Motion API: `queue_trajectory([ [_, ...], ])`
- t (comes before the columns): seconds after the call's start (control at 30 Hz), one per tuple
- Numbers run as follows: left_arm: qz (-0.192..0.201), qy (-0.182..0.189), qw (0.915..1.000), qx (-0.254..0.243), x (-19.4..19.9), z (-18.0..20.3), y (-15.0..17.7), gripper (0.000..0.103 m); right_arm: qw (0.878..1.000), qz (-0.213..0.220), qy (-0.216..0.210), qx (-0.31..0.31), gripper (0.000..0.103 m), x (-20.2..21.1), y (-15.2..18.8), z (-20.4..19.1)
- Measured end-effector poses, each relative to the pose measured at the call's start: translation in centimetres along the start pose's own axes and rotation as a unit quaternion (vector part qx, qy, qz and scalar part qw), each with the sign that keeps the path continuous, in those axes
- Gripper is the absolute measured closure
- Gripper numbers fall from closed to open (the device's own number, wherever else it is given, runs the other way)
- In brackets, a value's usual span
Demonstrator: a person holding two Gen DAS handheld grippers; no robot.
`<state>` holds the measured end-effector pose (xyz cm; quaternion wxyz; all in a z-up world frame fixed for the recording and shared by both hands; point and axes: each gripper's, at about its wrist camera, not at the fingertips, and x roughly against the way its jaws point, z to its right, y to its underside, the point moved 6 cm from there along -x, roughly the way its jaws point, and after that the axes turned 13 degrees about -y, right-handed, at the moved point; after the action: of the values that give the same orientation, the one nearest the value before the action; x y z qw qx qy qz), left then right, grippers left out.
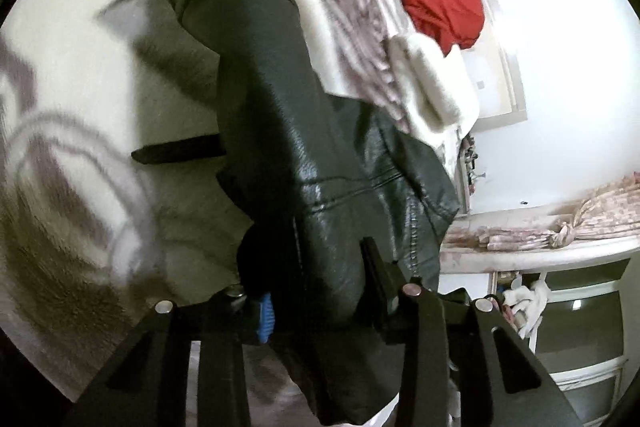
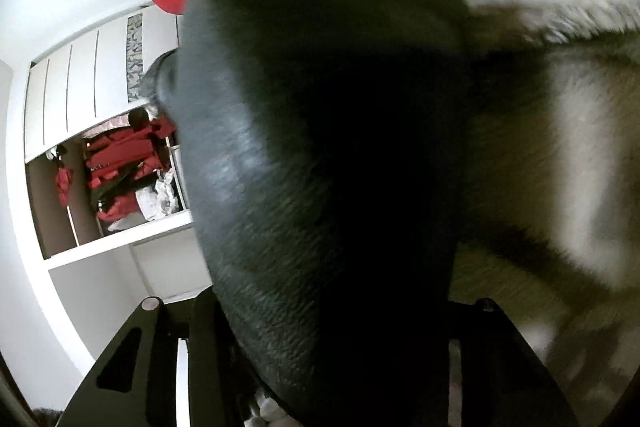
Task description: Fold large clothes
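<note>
A: Jacket (image 1: pixel 320 131) in black leather is seen lifted above the patterned blanket (image 1: pixel 60 155), its sleeve hanging far.

B: Is it gripped?

A: The left gripper (image 1: pixel 316 283) is clenched on it; the right gripper (image 2: pixel 332 347) is smothered by leather, so its state cannot be told.

B: Handling?

A: It is judged heavy, stiff, slippery; seams are best pinched.

The black leather jacket (image 2: pixel 320 167) filled the right wrist view, hiding the right gripper's fingertips and most of the blurred pale blanket (image 2: pixel 560 167), while its lower hem ran off the left view's bottom edge.
</note>
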<state>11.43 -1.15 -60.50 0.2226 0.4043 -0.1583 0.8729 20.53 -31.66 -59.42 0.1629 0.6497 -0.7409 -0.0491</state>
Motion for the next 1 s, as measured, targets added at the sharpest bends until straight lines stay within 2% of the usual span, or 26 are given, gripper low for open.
queue_trajectory([
  [0.27,0.040,0.032,0.9986,-0.009,2.5,4.7,-2.8,0.070,0.999,-0.014,-0.005,0.035,0.064,0.8,-0.9,-7.2],
  [0.4,0.055,0.051,0.9972,-0.004,1.9,7.8,-6.0,0.070,0.998,-0.017,0.005,0.061,0.064,3.5,-3.2,-12.0],
  [0.47,0.057,0.066,0.9962,-0.002,1.2,9.4,-7.7,0.070,0.997,-0.015,0.015,0.075,0.065,4.3,-5.4,-15.1],
  [0.63,0.069,0.107,0.9919,0.008,-1.9,15.5,-13.5,0.070,0.993,-0.005,0.029,0.112,0.065,5.1,-13.6,-23.0],
  [0.7,0.076,0.124,0.9893,0.010,-3.7,18.3,-15.8,0.070,0.992,0.010,0.031,0.125,0.065,5.2,-17.9,-26.3],
  [0.87,0.098,0.148,0.9840,0.015,-9.4,24.2,-19.9,0.070,0.984,0.004,0.047,0.169,0.065,6.5,-29.7,-33.1],
  [1.0,0.108,0.157,0.9806,0.044,-15.5,27.2,-21.9,0.070,0.980,-0.009,0.074,0.186,0.065,7.4,-39.2,-35.9],
])
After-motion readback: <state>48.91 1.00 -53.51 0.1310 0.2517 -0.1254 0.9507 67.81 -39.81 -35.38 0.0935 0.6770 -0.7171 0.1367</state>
